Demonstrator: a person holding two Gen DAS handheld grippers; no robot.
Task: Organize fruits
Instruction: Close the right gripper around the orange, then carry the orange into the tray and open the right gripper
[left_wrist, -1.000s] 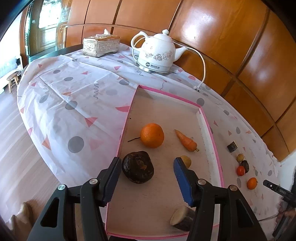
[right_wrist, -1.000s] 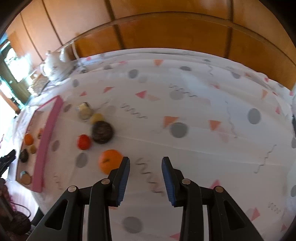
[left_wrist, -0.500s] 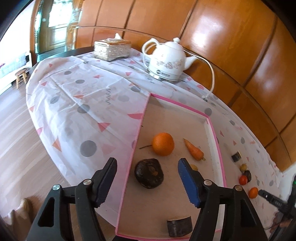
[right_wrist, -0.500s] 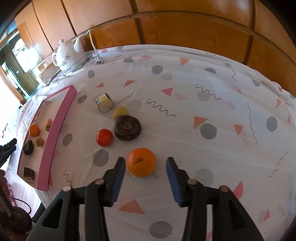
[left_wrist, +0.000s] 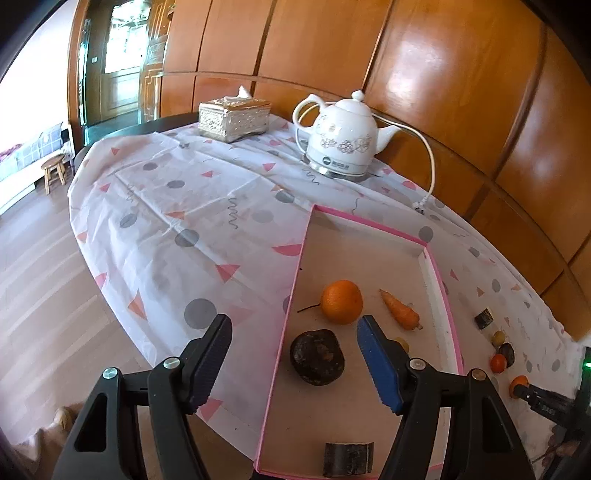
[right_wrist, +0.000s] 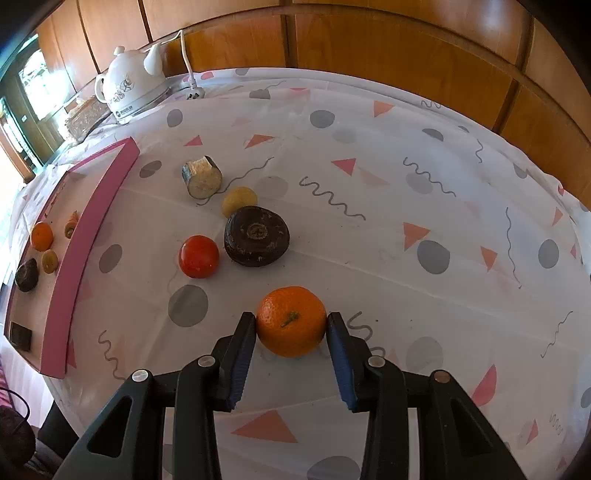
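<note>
I have the right gripper (right_wrist: 291, 325) jaws, which have just been closing, clamped on the orange (right_wrist: 291, 320) on the surface (right_wrist: 369, 221); the left gripper (left_wrist: 293, 332) jaws stand released above the tray (left_wrist: 373, 225).

Table under a white patterned plastic cloth (right_wrist: 369, 122), bearing a pink-rimmed shallow tray (right_wrist: 92, 221), white ceramic kettle (left_wrist: 341, 142), silver tissue box (left_wrist: 232, 116), loose produce.

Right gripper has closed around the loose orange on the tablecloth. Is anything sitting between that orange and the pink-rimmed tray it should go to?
Nothing lies directly between the orange and the tray but bare cloth. The tomato and the dark round fruit sit just beyond that line. Only the tray's raised pink rim must be cleared. The right gripper has its pads against the orange.
</note>
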